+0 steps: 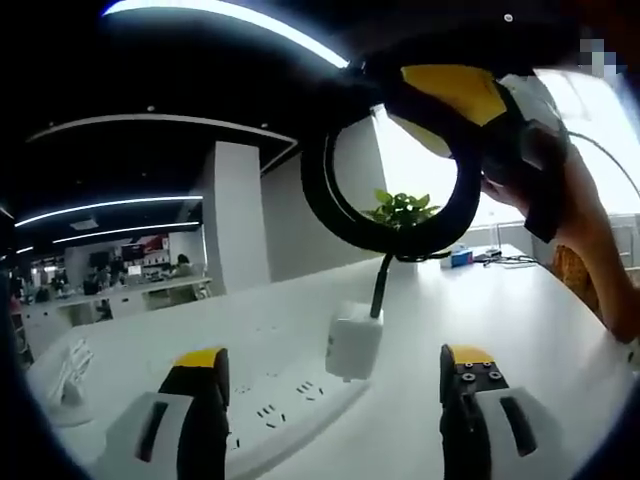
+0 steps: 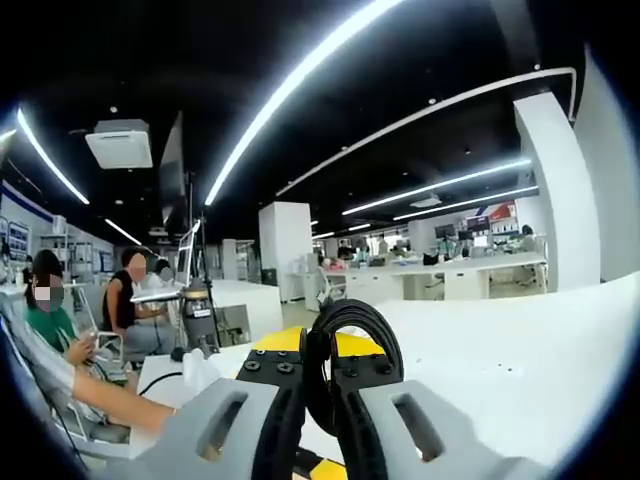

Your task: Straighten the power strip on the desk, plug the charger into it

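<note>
A white power strip [image 1: 285, 405] lies on the white desk [image 1: 520, 330], between and just beyond my left gripper's [image 1: 335, 358] open jaws. A white charger [image 1: 354, 342] stands on the strip's far side; I cannot tell whether its prongs are seated. Its black cable [image 1: 379, 288] rises into a loop [image 1: 330, 205] held up by my right gripper [image 1: 470, 100], with a person's hand [image 1: 590, 225] behind it. In the right gripper view, my right gripper [image 2: 320, 365] is shut on the black cable loop [image 2: 355, 320].
A potted plant [image 1: 403, 208] and small items [image 1: 460, 257] sit at the desk's far end. A white wire stand [image 1: 65, 375] is on the left. A white pillar [image 1: 240, 215] rises beyond the desk. Seated people [image 2: 50, 320] and a tripod-like stand [image 2: 198, 310] are beside the desk.
</note>
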Demonstrator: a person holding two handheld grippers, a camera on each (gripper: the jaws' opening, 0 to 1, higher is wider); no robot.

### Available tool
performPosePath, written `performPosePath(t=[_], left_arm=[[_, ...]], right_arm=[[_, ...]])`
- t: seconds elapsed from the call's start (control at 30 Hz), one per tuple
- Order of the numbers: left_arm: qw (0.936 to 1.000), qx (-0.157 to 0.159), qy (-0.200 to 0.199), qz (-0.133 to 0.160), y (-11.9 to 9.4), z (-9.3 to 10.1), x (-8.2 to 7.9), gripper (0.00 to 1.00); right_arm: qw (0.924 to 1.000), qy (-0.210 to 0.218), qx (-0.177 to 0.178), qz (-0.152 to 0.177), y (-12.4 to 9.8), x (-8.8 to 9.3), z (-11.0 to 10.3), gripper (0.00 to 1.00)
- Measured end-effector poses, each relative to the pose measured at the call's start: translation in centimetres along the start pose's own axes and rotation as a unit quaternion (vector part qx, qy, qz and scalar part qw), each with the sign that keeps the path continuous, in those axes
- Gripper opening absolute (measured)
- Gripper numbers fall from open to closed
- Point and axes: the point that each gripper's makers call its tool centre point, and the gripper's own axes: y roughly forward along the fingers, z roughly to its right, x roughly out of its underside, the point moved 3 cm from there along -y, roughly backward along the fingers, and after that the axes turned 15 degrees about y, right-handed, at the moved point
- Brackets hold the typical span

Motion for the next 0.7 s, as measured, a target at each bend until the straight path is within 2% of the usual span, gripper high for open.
performPosePath(t=[0.7], left_arm=[[0.9999,0.009,-0.004,0.009,1.4,0.6,0.0,0.81]], right_arm=[[0.9999,0.011,-0.004,0.003,0.0,0.2,-0.5,0.06]])
